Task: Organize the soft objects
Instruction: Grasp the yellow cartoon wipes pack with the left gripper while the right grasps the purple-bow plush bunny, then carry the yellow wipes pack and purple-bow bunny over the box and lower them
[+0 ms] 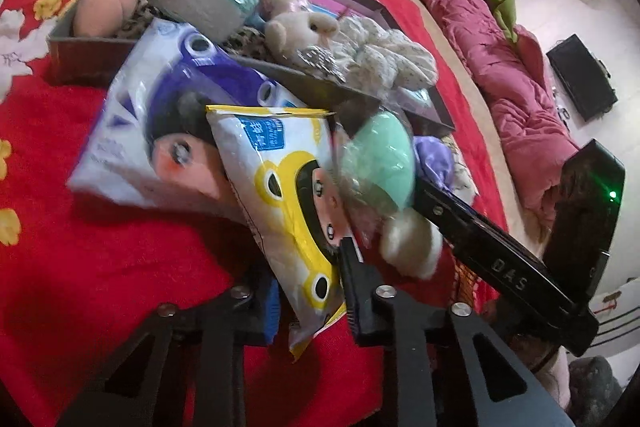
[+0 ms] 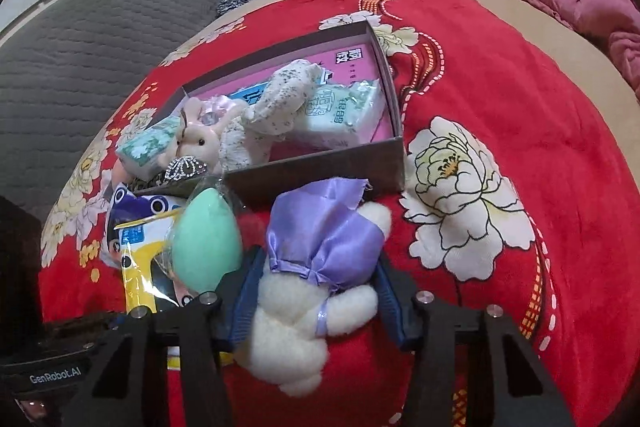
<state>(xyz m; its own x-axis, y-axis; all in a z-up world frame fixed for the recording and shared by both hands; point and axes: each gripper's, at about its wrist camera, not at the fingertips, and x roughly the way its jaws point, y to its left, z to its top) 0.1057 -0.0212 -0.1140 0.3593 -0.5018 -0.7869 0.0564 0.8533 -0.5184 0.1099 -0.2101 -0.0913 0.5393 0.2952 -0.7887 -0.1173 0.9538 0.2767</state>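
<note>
Soft objects partly fill the box [image 2: 320, 183]: rabbit toy [image 2: 200, 143], tissue packs. Outside remain the yellow packet [image 1: 288, 195], clamped in the left gripper [image 1: 308, 291] jaws, and the plush toy [image 2: 316, 279], between the right gripper [image 2: 316, 291] jaws; contact there cannot be told.

A shallow dark box [image 2: 320, 183] with a pink floor sat on the red floral blanket, already holding a pale bunny [image 2: 200, 143], a speckled plush [image 2: 280, 95] and mint tissue packs [image 2: 344, 115]. Just in front of it lay a white plush in a lilac satin dress [image 2: 320, 247], face down (I think). Beside that, a mint egg-shaped sponge in clear wrap [image 2: 204, 243] rested on a yellow cartoon packet [image 1: 288, 195], which overlapped a bigger blue-and-white one [image 1: 160, 115].
</note>
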